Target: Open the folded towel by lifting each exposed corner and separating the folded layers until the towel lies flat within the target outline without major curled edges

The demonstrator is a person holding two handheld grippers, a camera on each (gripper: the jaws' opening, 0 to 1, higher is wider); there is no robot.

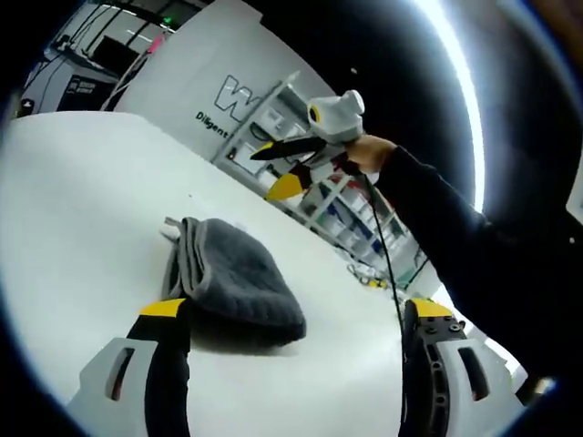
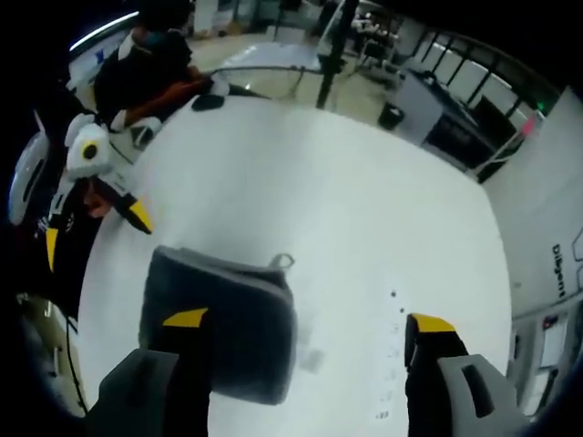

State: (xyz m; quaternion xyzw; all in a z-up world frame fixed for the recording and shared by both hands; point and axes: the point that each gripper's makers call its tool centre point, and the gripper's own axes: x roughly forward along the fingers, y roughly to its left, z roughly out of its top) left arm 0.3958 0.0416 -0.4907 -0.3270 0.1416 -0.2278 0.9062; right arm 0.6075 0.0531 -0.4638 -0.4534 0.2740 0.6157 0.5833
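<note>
Left gripper (image 1: 296, 314), seen in the left gripper view, has its two yellow-tipped jaws spread wide apart and pinches nothing. Between them, nearer the left jaw, lies the folded grey towel (image 1: 232, 278) on the white table (image 1: 82, 209), well in from its edges. The towel is a thick bundle, several layers stacked, with a small loop tag at its far end. Beyond it, above the table's far edge, a sleeved arm holds the right gripper (image 1: 290, 168) in the air, its jaws parted and empty.

Right gripper (image 2: 305, 320), in the right gripper view, is likewise spread and holding nothing. The towel (image 2: 223, 319) sits under its left jaw, folded, loop tag pointing toward the table's (image 2: 364, 182) middle. The left gripper (image 2: 96, 214) hovers off the towel, near the table's edge. No target outline can be made out.

Judged from this, unfolding has not begun. The next move calls for lowering one gripper onto an exposed corner and pinching only the top layer.
</note>
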